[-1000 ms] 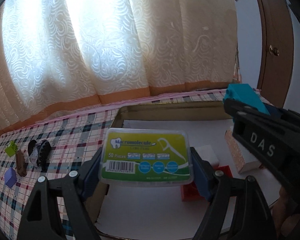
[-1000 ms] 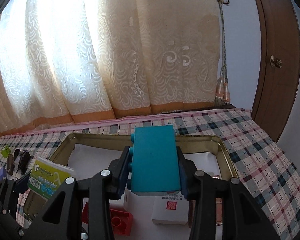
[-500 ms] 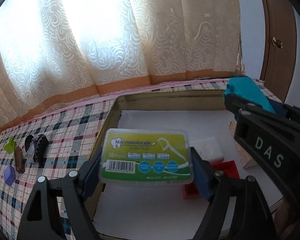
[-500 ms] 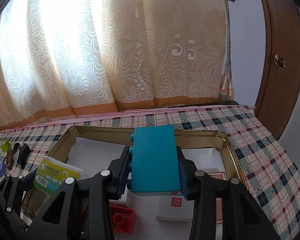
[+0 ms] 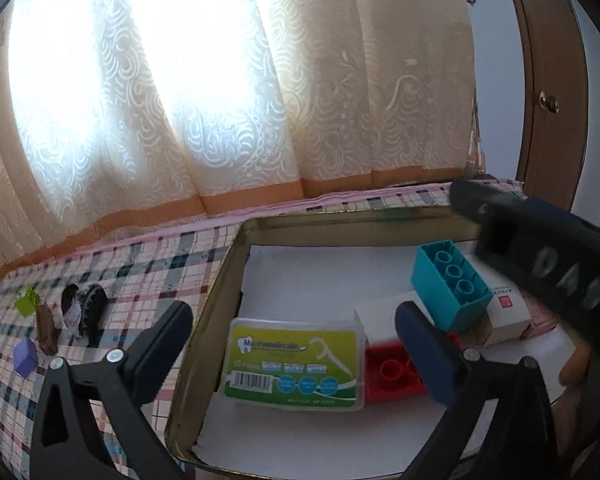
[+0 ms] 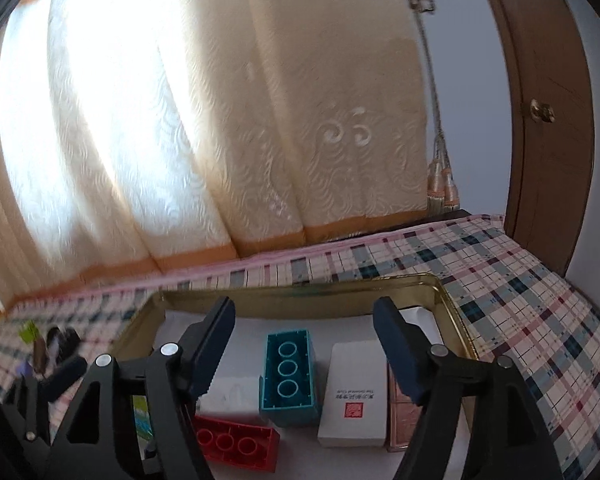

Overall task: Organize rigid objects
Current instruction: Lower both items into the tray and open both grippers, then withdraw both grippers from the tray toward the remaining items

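Both wrist views close, angled down, sharing tray [image 5: 220, 280]

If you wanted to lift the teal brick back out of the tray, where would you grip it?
Probably across the two long side walls of the teal brick, coming from above. It lies hollow side up, and those walls are flat and parallel; the white box crowds one side, so enter carefully.

A tray [image 5: 236, 256] is set on the counter [image 6: 520, 280]. Inside it, a floss box [image 5: 294, 364] is placed at the left, a flat brick [image 5: 392, 372] just to its right, an upturned brick [image 6: 290, 372] behind that, and a card box [image 6: 354, 392] further right. Small items [image 5: 44, 320] are left on the counter outside the tray's left wall
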